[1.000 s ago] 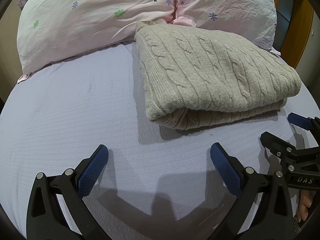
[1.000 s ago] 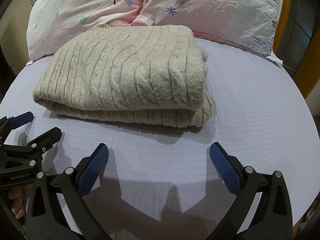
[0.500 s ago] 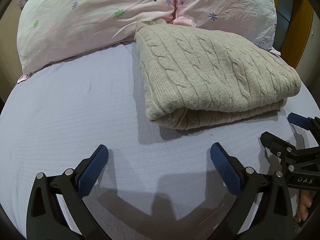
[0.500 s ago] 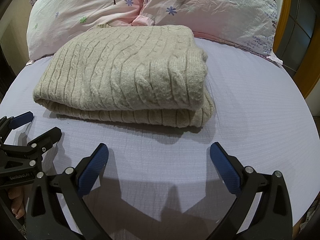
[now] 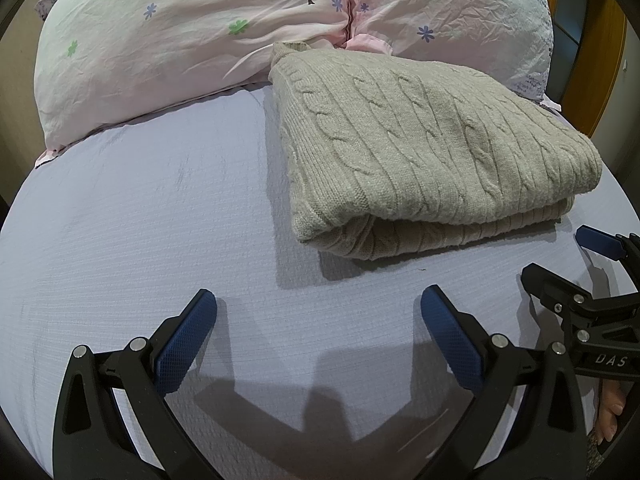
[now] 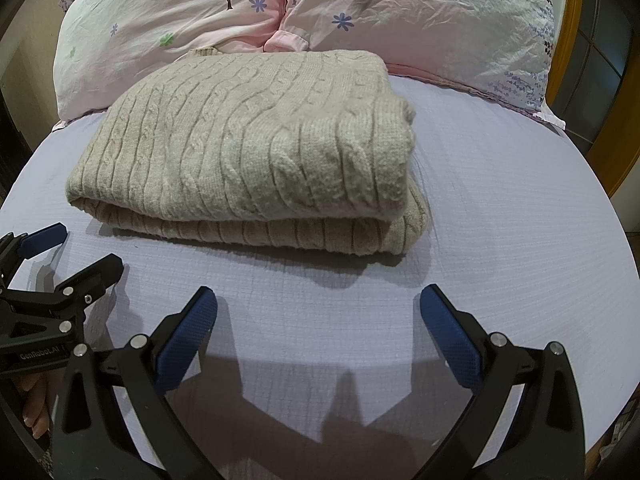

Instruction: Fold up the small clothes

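Note:
A beige cable-knit sweater (image 5: 424, 152) lies folded in a thick rectangle on the lilac bed sheet (image 5: 140, 216), its far end touching the pillows. It also shows in the right wrist view (image 6: 256, 152). My left gripper (image 5: 320, 320) is open and empty, hovering over the sheet just in front of the sweater's left corner. My right gripper (image 6: 318, 320) is open and empty, in front of the sweater's folded near edge. Each gripper appears at the edge of the other's view: the right gripper (image 5: 568, 268) and the left gripper (image 6: 68, 248).
Two pink floral pillows (image 5: 180, 36) (image 6: 420, 16) lie across the head of the bed. A wooden frame (image 6: 616, 128) stands at the right. The sheet (image 6: 520, 220) ends at the bed's edges on both sides.

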Motion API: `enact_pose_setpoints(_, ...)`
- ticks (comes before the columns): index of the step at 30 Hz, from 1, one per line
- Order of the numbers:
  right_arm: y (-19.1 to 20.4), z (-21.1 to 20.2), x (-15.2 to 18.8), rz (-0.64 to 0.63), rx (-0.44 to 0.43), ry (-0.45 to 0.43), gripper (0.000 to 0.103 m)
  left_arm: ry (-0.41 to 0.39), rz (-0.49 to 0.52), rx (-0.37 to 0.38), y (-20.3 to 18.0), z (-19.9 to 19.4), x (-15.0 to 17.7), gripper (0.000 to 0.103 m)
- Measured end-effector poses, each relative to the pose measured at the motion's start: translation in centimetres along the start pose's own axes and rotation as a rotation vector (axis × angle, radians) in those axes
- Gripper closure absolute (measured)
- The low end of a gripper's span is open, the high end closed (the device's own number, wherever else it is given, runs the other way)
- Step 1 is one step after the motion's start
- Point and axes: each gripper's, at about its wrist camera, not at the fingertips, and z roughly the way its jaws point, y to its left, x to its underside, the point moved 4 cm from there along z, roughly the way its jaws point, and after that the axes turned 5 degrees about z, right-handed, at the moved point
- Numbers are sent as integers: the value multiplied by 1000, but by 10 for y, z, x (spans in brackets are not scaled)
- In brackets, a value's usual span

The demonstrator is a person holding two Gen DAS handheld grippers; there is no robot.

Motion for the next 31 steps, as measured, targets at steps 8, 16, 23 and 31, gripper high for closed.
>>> enact_pose_setpoints(8,1,0,0,0,0,0,2,-1,-1,-1,0,0,0,1)
enact_pose_setpoints(16,0,0,0,0,0,0,2,-1,-2,-1,0,0,0,1)
enact_pose_setpoints(23,0,0,0,0,0,0,2,0,-6,-6,-1,-1,-2,1)
enact_pose_setpoints(31,0,0,0,0,0,0,2,-2,-5,-6,0,0,-3,1)
